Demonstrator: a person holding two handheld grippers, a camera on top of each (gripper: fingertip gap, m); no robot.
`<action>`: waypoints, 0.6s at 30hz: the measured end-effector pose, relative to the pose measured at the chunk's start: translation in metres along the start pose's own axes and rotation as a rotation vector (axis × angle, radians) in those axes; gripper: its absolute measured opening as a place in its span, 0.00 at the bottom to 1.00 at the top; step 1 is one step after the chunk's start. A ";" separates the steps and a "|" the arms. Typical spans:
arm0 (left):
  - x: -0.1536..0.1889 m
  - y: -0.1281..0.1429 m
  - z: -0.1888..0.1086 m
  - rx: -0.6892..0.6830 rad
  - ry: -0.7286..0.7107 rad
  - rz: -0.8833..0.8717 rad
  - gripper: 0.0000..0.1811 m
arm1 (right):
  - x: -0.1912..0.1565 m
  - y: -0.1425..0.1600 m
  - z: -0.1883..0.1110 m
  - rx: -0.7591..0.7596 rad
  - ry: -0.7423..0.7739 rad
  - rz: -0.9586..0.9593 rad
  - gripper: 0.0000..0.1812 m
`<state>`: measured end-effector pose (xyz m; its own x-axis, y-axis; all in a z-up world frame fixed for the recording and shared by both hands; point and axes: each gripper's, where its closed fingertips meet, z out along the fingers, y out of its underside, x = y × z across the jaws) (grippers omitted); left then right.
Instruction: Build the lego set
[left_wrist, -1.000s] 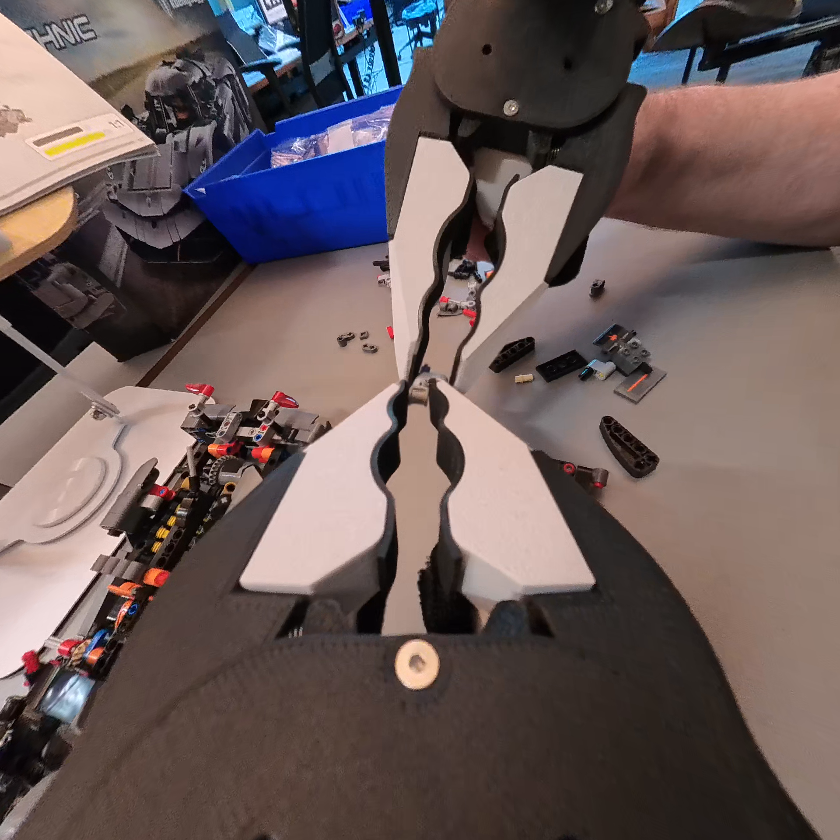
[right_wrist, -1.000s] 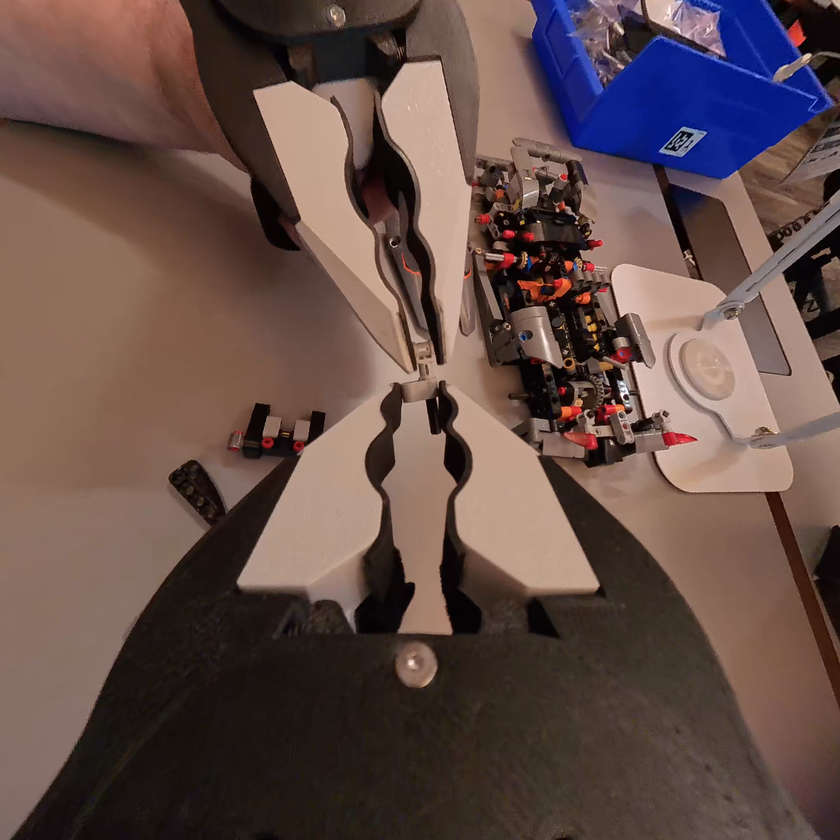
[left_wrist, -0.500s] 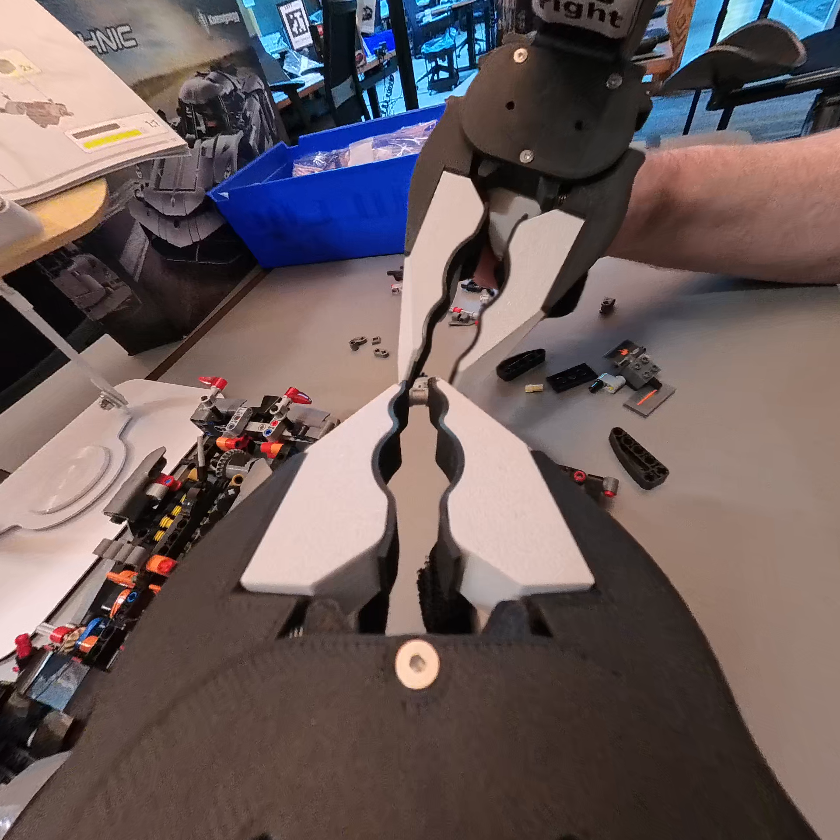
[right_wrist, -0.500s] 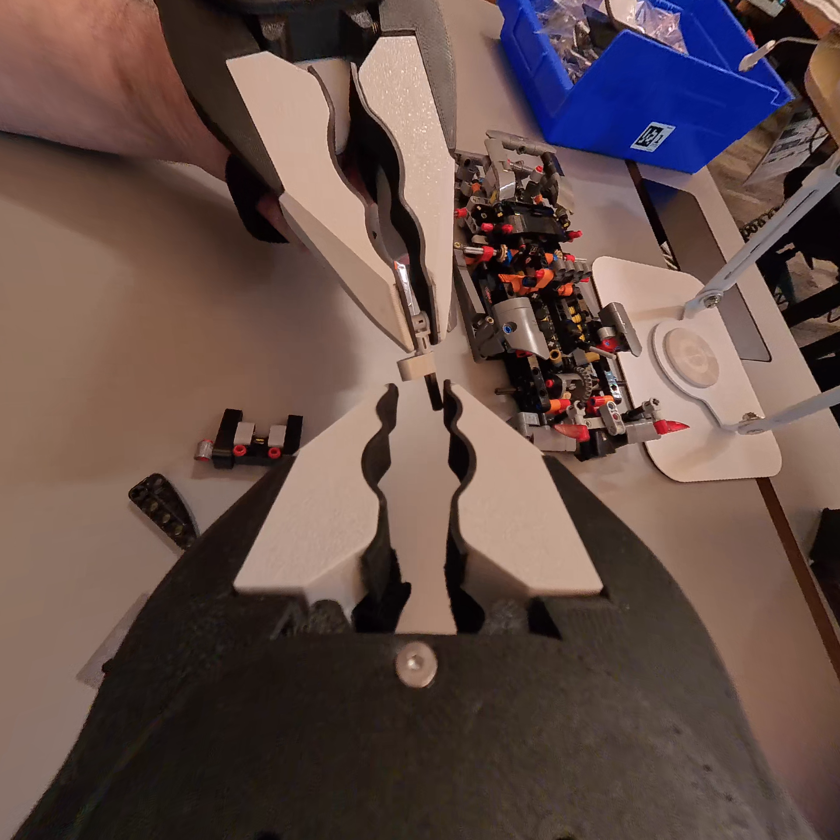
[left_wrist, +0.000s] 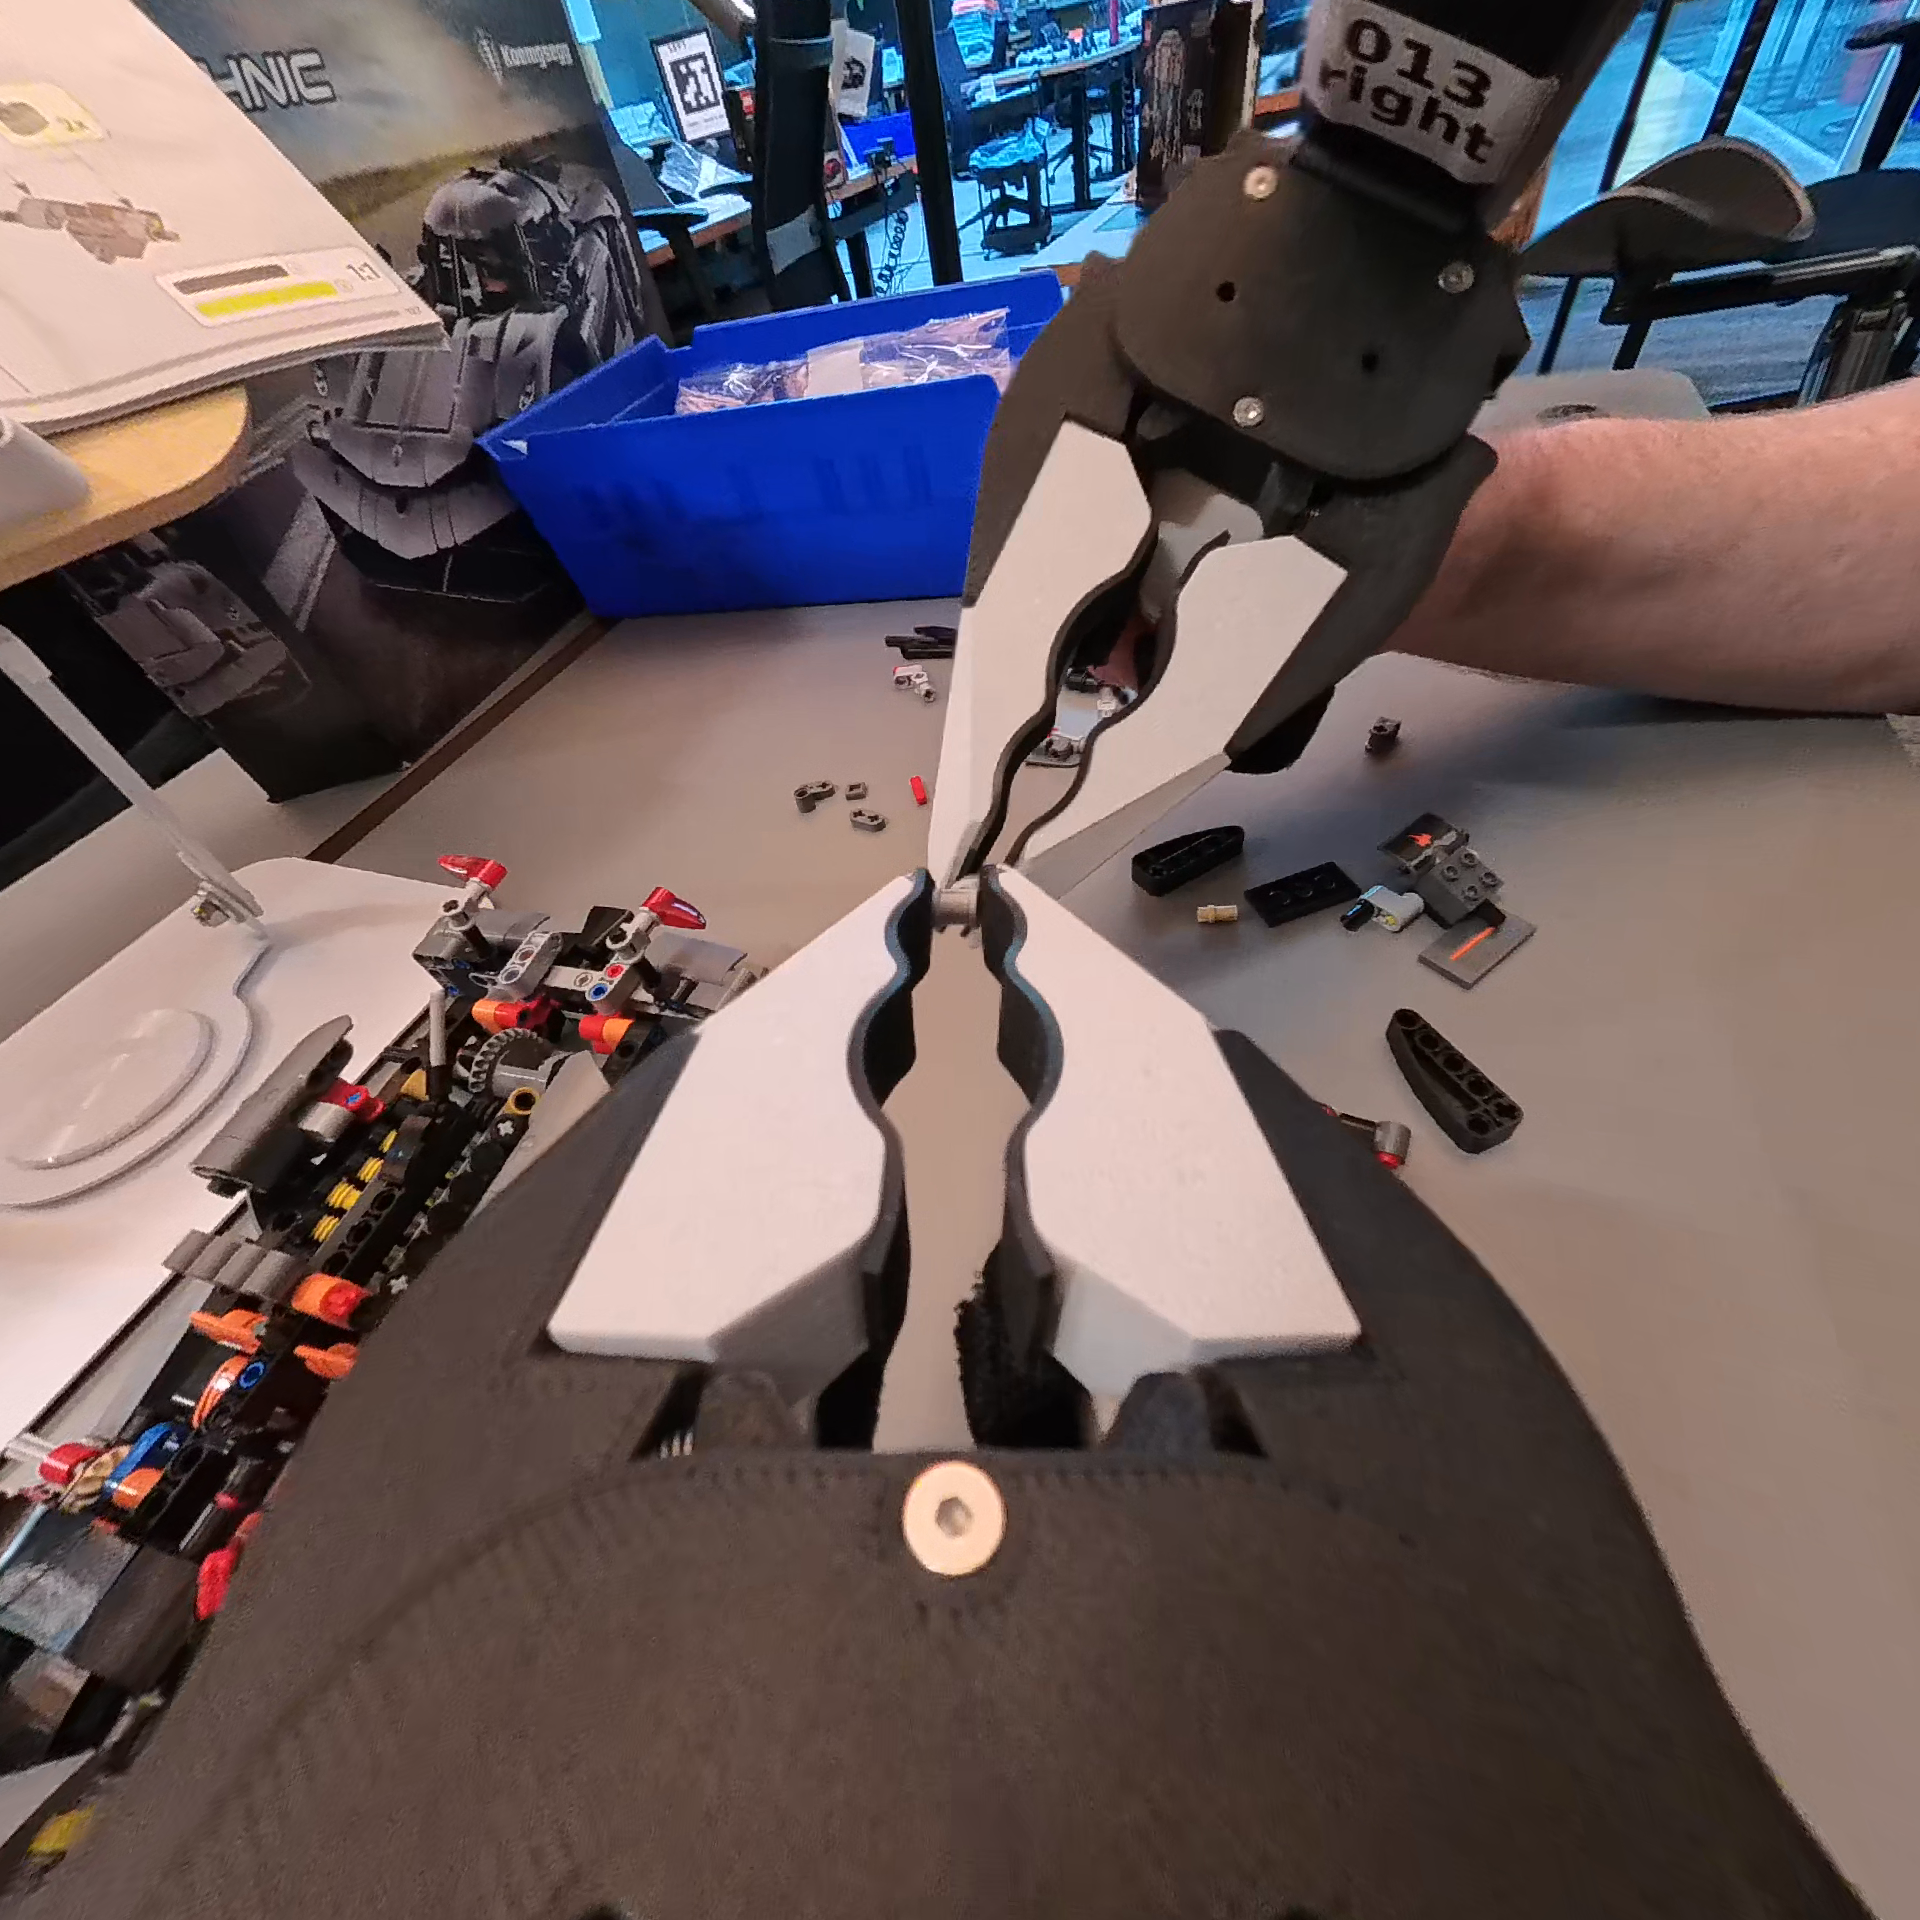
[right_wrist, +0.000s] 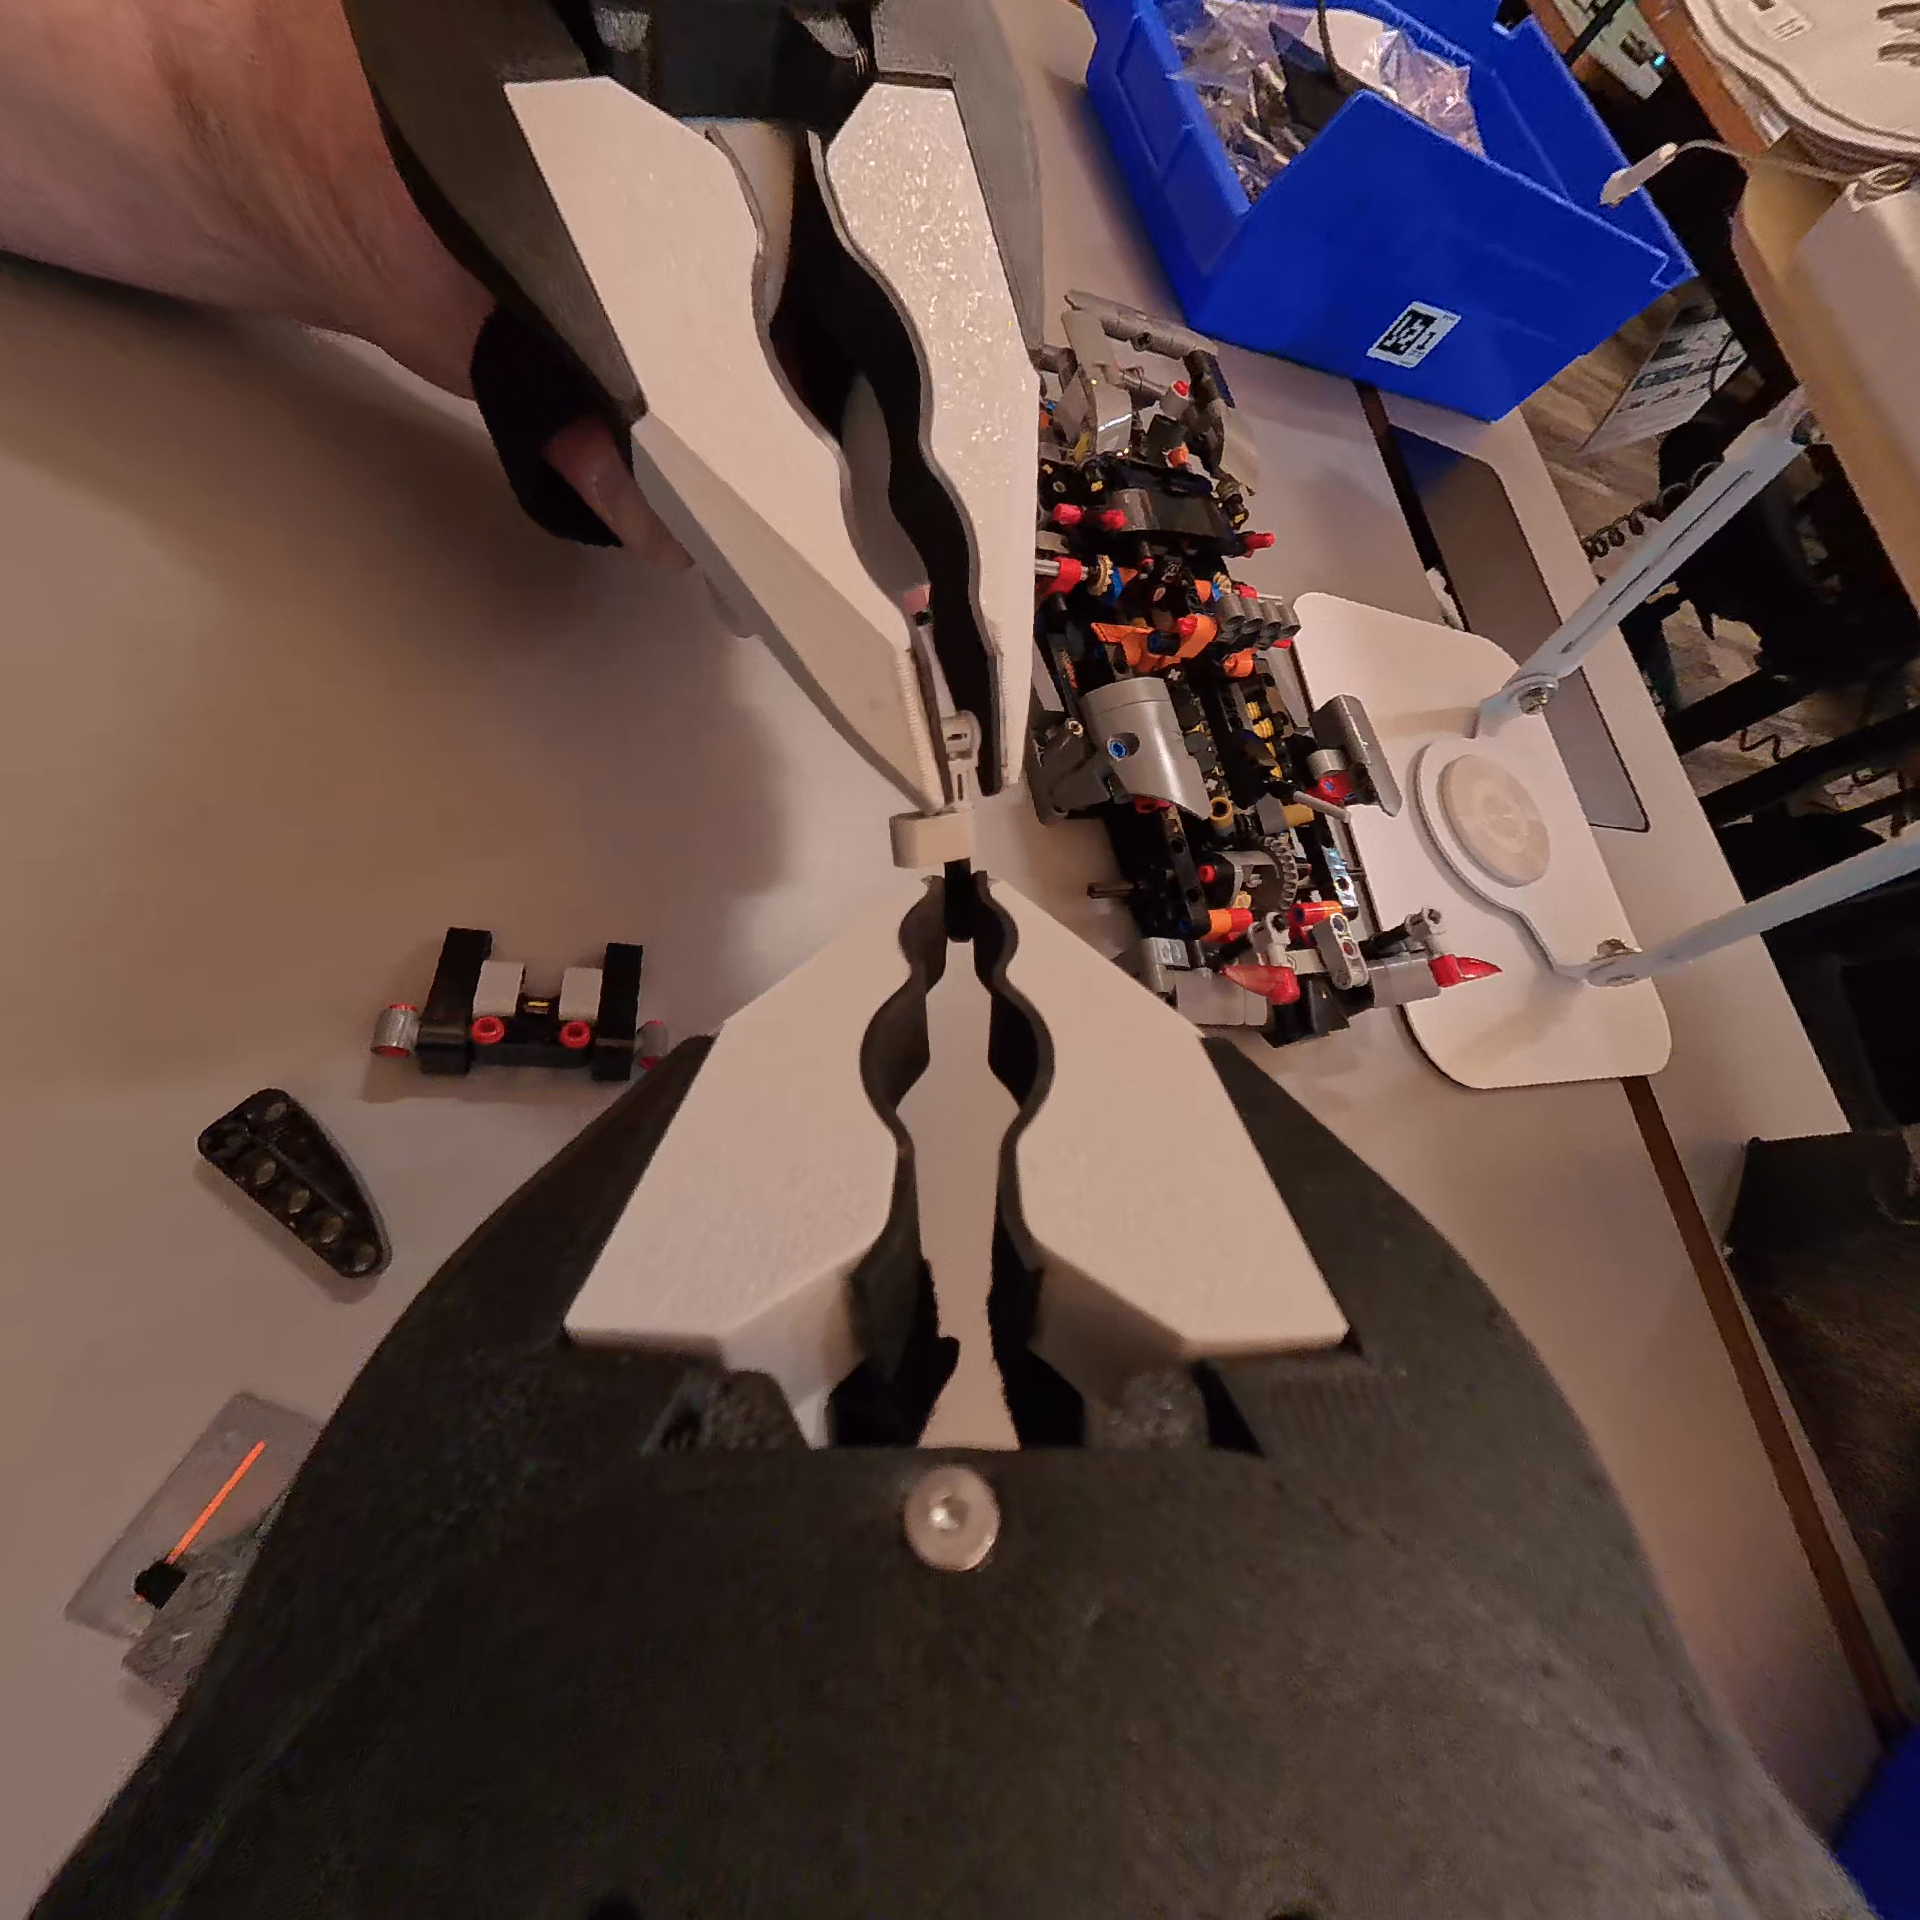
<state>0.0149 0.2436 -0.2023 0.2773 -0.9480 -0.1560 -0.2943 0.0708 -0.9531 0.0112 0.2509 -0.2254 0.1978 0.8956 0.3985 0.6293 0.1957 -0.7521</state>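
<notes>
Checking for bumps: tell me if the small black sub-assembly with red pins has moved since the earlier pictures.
No. The small black sub-assembly lies just as before beside the curved black beam; only the camera shifted.

We find both units identical in build. The left gripper (left_wrist: 958, 906) has a matte black printed body with visible layer lines, widening toward the camera, and a single silver hex-socket screw (left_wrist: 953, 1518) on the centreline. Its two fingers (left_wrist: 769, 1153) are white, wedge-shaped, with wavy black-edged inner faces. The right gripper (right_wrist: 958, 902) repeats this layout, with its own silver screw (right_wrist: 951, 1523). Seen from the left wrist view, the right gripper's (left_wrist: 987, 868) black housing carries three small silver screws and a white fabric band with dark lettering (wrapped above the housing). The forearm (left_wrist: 1683, 566) behind it is bare, without a sleeve.
</notes>
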 end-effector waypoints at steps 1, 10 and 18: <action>0.000 0.000 0.000 0.002 0.007 -0.014 0.04 | 0.000 0.000 -0.001 0.004 0.005 0.000 0.01; -0.003 -0.001 0.000 0.014 0.000 -0.026 0.04 | 0.006 -0.002 -0.003 0.025 0.052 0.014 0.02; -0.008 -0.006 -0.003 0.086 0.041 -0.155 0.03 | 0.013 -0.001 -0.006 0.024 0.100 0.010 0.04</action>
<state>0.0117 0.2498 -0.1942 0.2752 -0.9614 0.0032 -0.1710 -0.0522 -0.9839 0.0180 0.2603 -0.2162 0.2790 0.8532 0.4408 0.6089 0.1978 -0.7682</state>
